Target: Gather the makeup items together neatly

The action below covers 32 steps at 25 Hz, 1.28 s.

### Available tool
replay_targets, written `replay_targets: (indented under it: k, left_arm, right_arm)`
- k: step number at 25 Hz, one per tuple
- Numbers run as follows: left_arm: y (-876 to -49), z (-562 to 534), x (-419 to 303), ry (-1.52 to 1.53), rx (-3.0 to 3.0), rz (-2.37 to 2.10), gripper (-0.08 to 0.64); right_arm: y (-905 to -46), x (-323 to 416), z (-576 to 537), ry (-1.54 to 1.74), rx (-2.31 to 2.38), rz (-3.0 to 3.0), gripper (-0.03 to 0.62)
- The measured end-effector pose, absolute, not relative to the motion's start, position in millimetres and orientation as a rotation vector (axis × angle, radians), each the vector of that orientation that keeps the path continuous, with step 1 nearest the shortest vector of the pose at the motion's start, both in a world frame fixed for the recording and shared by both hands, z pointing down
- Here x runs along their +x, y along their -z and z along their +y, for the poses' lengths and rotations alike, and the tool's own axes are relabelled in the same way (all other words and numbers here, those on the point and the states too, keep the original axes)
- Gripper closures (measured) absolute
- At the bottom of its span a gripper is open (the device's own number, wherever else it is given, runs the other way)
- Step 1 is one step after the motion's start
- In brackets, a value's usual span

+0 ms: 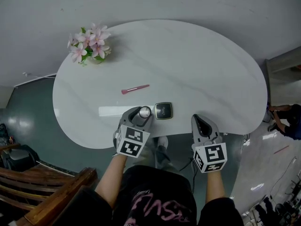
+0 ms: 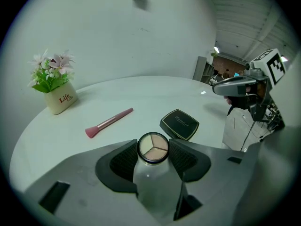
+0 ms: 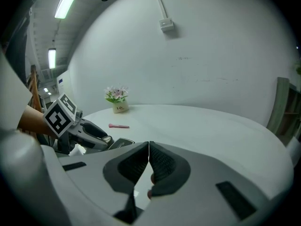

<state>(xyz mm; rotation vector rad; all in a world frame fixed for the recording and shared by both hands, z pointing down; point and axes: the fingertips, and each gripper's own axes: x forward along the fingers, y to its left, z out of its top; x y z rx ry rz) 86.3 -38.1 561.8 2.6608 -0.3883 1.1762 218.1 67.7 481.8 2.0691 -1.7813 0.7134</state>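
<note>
white table (image 1: 188, 69) lies beneath concealer pot (image 2: 153, 148) clamped in left gripper (image 2: 153, 150).

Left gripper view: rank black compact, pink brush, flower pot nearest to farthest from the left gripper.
1. Black compact, just ahead, slightly right.
2. Pink brush, ahead to the left.
3. Flower pot, far left, at the back.

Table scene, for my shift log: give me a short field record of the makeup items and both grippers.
table: white, oval
left gripper: shut on jar with a three-shade top
right gripper: shut, empty, by the near edge
compact: black, closed, just right of the jar
brush: pink, lying apart, beyond the compact
flowerpot: far left edge
</note>
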Motion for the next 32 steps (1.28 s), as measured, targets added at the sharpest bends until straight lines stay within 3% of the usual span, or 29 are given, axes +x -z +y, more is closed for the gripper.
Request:
replay_targets:
  k: [17,28,32]
  left_arm:
    - [-546,-39,84,-1.120,2.670,-0.379,0.345]
    - [-530,-52,52,-1.011,2.656,-0.504,0.347]
    - [-532,-59,26,-1.003,2.616,-0.578,0.390]
  right_arm:
    - [-482,214,54,-0.697,2.018,-1.819,0.529]
    - [-473,181,-1,-0.543,1.751,-1.961,0.526]
    - [-473,162,-25,-0.484,1.627,-2.012,0.493]
